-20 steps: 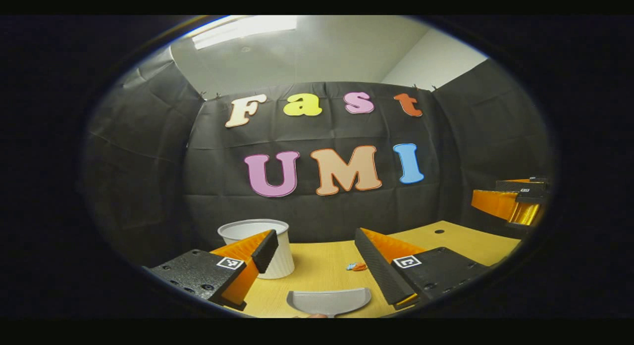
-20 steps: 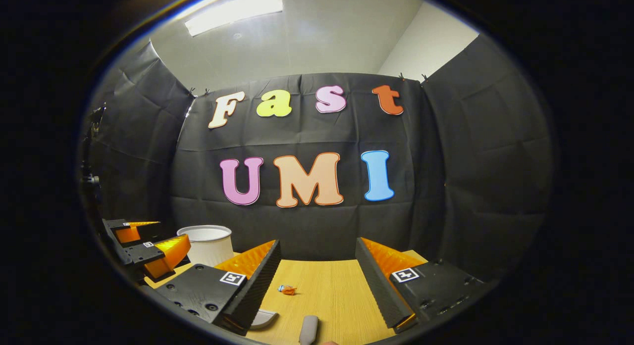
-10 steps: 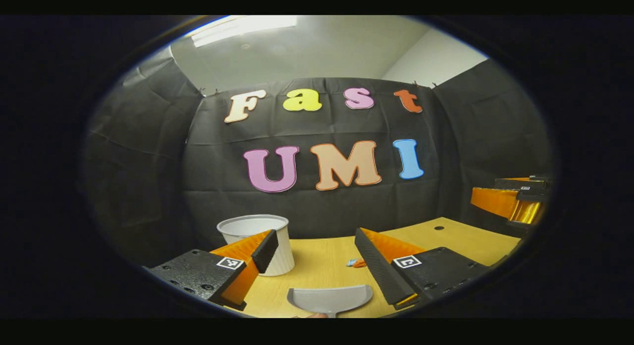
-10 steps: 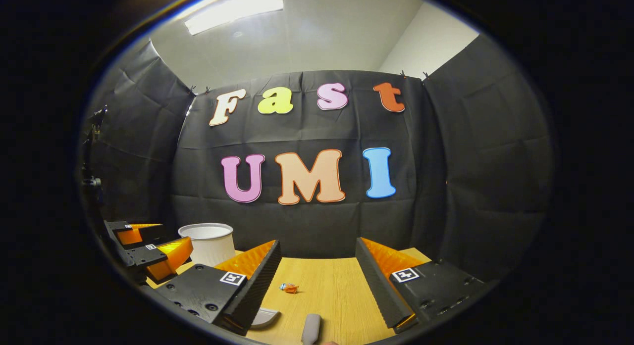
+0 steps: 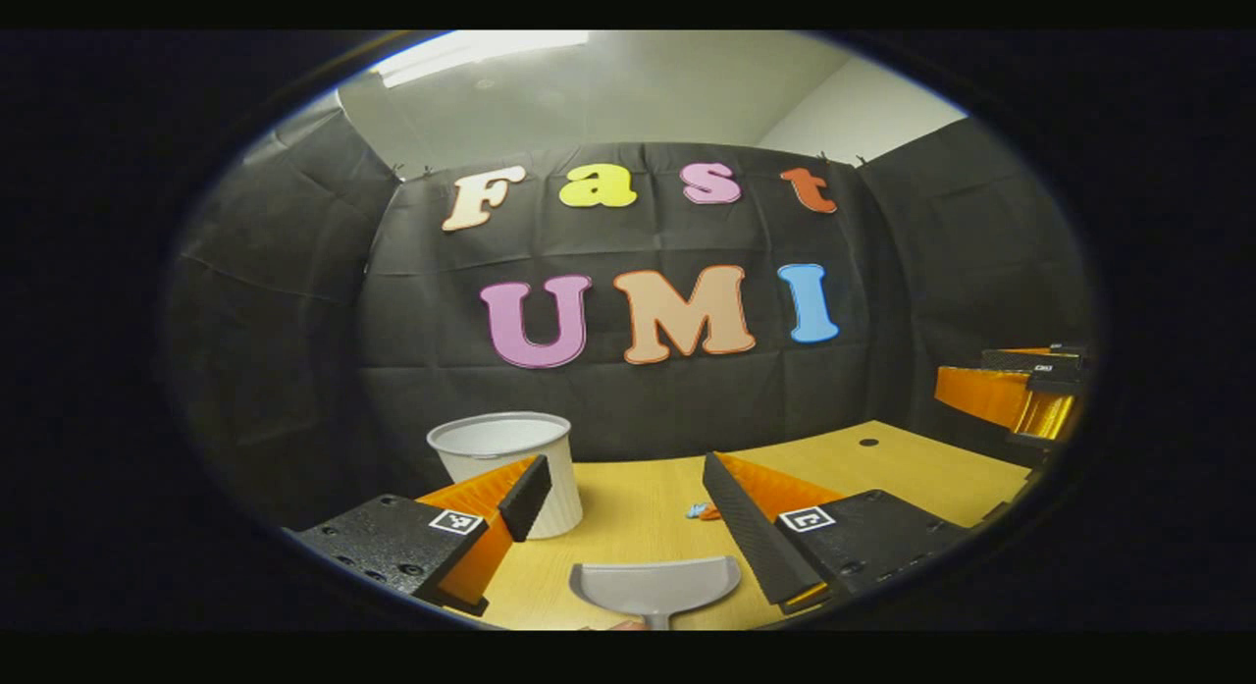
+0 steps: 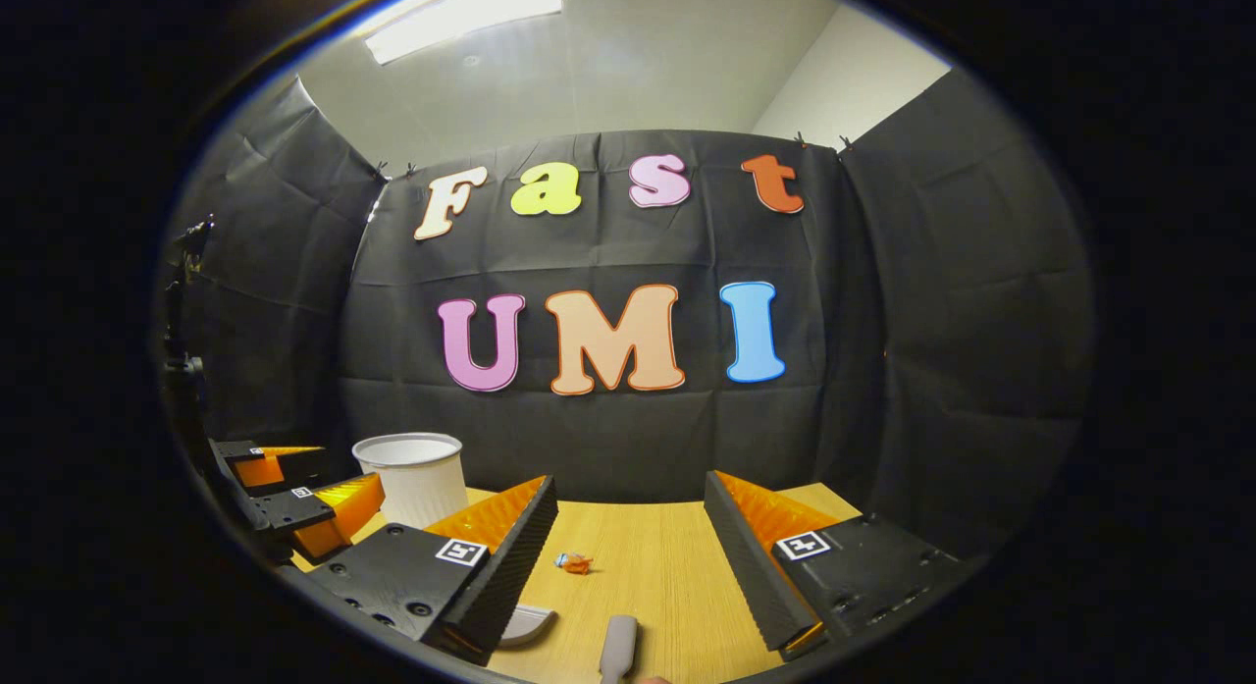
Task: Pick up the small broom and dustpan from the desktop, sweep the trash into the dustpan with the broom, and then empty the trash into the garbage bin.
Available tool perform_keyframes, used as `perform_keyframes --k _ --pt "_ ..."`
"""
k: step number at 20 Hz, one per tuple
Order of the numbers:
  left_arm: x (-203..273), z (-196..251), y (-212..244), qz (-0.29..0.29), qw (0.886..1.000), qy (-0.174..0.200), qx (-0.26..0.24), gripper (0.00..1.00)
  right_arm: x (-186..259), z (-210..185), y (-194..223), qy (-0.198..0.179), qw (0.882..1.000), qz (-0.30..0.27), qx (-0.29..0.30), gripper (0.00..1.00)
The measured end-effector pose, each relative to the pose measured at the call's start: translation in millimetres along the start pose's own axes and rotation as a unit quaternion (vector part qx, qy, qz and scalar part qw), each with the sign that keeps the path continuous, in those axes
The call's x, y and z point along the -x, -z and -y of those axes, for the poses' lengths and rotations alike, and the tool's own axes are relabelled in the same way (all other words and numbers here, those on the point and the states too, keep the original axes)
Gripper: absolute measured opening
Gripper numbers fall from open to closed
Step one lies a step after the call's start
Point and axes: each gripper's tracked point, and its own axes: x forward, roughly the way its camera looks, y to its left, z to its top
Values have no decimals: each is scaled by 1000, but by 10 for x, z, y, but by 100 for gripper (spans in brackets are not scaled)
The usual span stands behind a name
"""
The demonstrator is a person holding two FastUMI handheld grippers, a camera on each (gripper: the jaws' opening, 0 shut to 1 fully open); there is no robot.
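A grey dustpan [image 5: 655,588] lies on the wooden desktop [image 5: 638,512], low between the fingers of my left gripper [image 5: 628,502], which is open and above it. Beyond it sits a small orange-and-blue piece of trash [image 5: 704,512]. The white garbage bin [image 5: 510,465] stands at the back left. In the right gripper view my right gripper [image 6: 628,527] is open over the desk. The grey broom handle [image 6: 618,647] lies low between its fingers, the trash [image 6: 574,563] ahead, a corner of the dustpan [image 6: 528,625] beside the left finger, the bin [image 6: 412,476] at the left.
The right gripper [image 5: 1020,394] hangs at the right edge of the left gripper view. The left gripper [image 6: 294,493] hangs at the left edge of the right gripper view. Black cloth walls close the desk at the back and sides. A small hole [image 5: 868,442] marks the desk's far right.
Both cameras have tilted down a little, so the wall has slid up and more of the dustpan and the broom handle shows. Both grippers stay open.
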Motion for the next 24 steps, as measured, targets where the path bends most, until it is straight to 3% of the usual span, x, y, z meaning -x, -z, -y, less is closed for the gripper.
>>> perform_keyframes --k 5,13,17,19,20,22,24 --pt "12 161 577 -89 996 28 -7 96 -91 -36 589 -6 997 -76 22 90" --pt "181 252 1561 -216 975 45 -17 93 -30 -98 1743 -24 976 -209 58 91" --pt "316 242 2107 -288 956 44 -21 94 37 -54 2432 -24 951 -302 61 91" --pt "376 239 2330 -321 946 46 -21 91 16 -63 2803 -24 932 -354 66 91" --pt "431 227 2425 -340 939 45 -24 94 20 -74 2948 -23 924 -375 66 91" --pt "523 215 2610 -371 927 46 -25 90 33 -67 3156 -22 911 -406 71 91" --pt "586 196 2740 -395 917 46 -25 95 13 -84 3251 -25 900 -428 76 90"
